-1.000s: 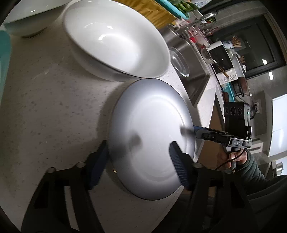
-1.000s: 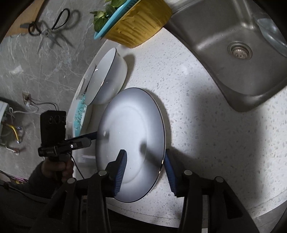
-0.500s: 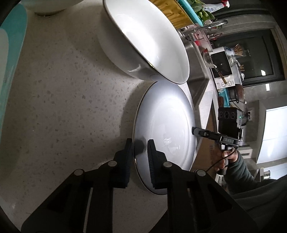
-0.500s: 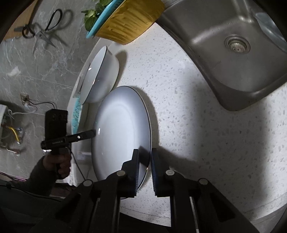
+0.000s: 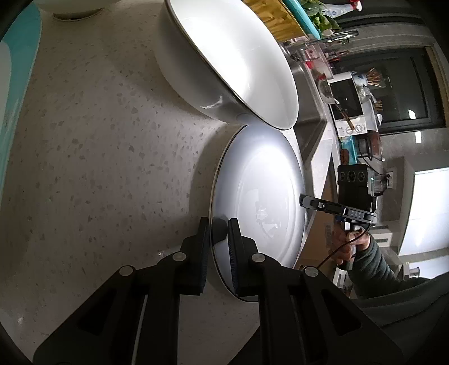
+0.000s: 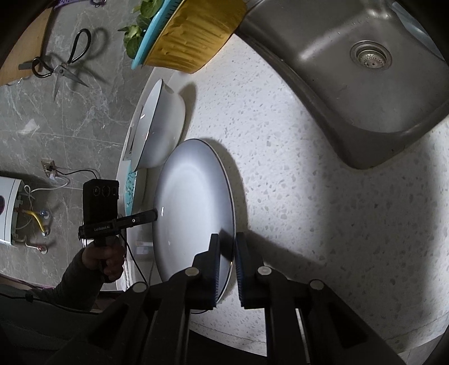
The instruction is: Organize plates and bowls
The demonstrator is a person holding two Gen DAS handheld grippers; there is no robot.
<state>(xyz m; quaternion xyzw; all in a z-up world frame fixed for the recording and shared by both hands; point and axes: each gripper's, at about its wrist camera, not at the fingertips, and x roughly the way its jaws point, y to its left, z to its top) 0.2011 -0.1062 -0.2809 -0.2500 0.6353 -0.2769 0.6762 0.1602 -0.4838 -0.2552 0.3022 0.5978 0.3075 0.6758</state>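
Observation:
A white plate (image 5: pixel 261 196) with a thin dark rim lies on the speckled counter. My left gripper (image 5: pixel 219 233) is shut on its near rim. My right gripper (image 6: pixel 226 247) is shut on the opposite rim of the same plate (image 6: pixel 193 202). Each gripper shows in the other's view, the right one (image 5: pixel 304 200) and the left one (image 6: pixel 155 216) at the plate's far edge. A large white bowl (image 5: pixel 238 61) sits just beyond the plate, its side overlapping the plate's edge; it also shows in the right wrist view (image 6: pixel 160 126).
A steel sink (image 6: pixel 364 70) lies to the right of the plate. A yellow basin with a teal colander of greens (image 6: pixel 185 36) stands by the bowl. A teal-patterned plate (image 5: pixel 16 84) and another white bowl (image 5: pixel 73 5) lie past the bowl. Scissors (image 6: pixel 61 61) hang on the wall.
Both grippers closed from wide open onto opposite rims of the plate. Both have dropped low to the counter, so the plate looks more edge-on.

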